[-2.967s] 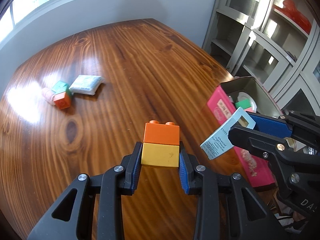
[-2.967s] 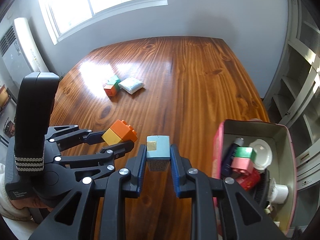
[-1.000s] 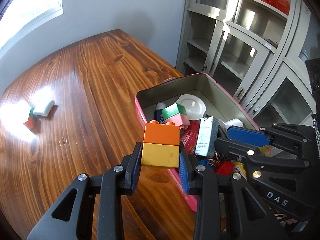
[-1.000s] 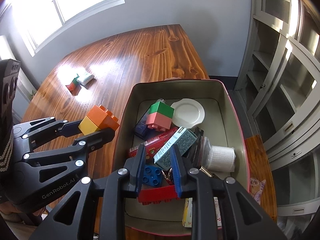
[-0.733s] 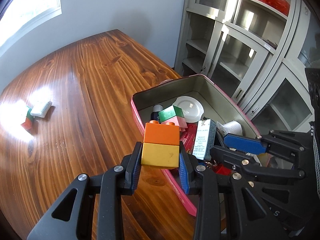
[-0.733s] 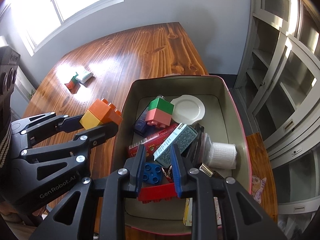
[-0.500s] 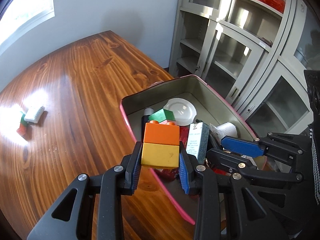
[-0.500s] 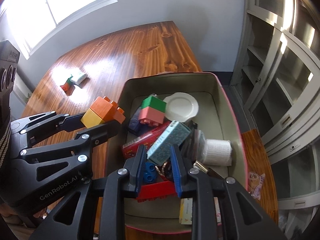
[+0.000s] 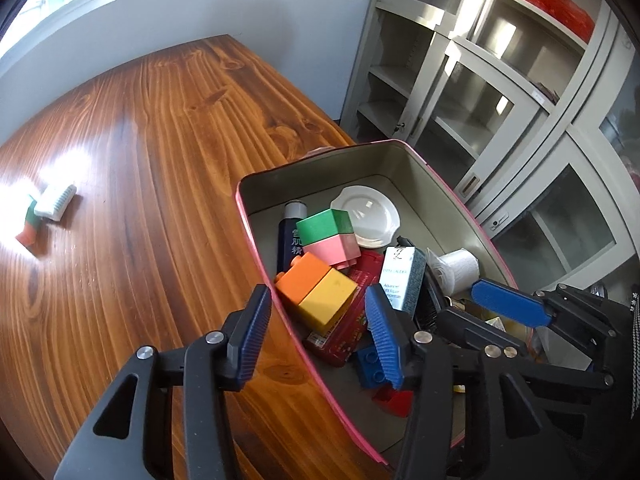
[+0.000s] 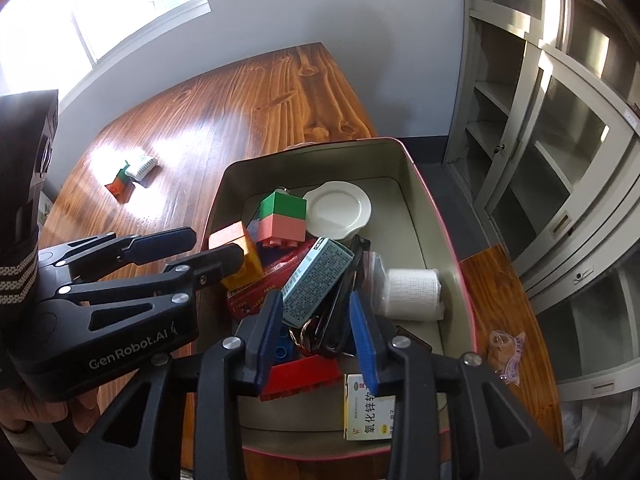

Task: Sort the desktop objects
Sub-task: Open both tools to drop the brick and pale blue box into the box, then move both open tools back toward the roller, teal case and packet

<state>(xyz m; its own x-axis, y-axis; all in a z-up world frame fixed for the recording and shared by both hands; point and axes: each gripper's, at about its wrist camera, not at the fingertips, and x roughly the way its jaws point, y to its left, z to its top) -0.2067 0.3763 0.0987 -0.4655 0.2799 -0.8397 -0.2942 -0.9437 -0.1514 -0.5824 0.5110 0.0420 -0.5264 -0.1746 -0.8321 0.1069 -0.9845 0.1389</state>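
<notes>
1. Since both claws are held over the open tin (image 9: 472, 216), the step in hand is judged to be the dropping of carried things into it.
2. Above the tin's left wall, the left claw (image 9: 320, 332) is seen with its jaws spread; they have just been opening, and the orange and yellow block (image 9: 316, 288) lies tilted below and between them, touched by neither pad, so it is taken as released.
3. Toward the tin's near end, the right claw (image 10: 316, 328) is likewise parted, its jaws having just been opening, and the pale blue carton (image 10: 316, 280) is seen leaning on the heap inside, free of the pads.
4. Two squared bricks make up the block, orange pressed onto yellow, with studs showing at the orange end; it rests on its side against a red packet (image 9: 344, 320), just inside the left wall.
5. Print covers one face of the carton and a dense speckled pattern another; it is propped slantwise beside a white gauze roll (image 10: 412, 288).
6. Toward the tin's far end, a green and pink block (image 9: 330, 236) and a white lid (image 9: 366, 216) are seen.
7. Well away on the desk (image 9: 160, 140), near its far left edge, a small block (image 9: 28, 224) and a white packet (image 9: 56, 200) are left touching, and are judged still to be sorted.
</notes>
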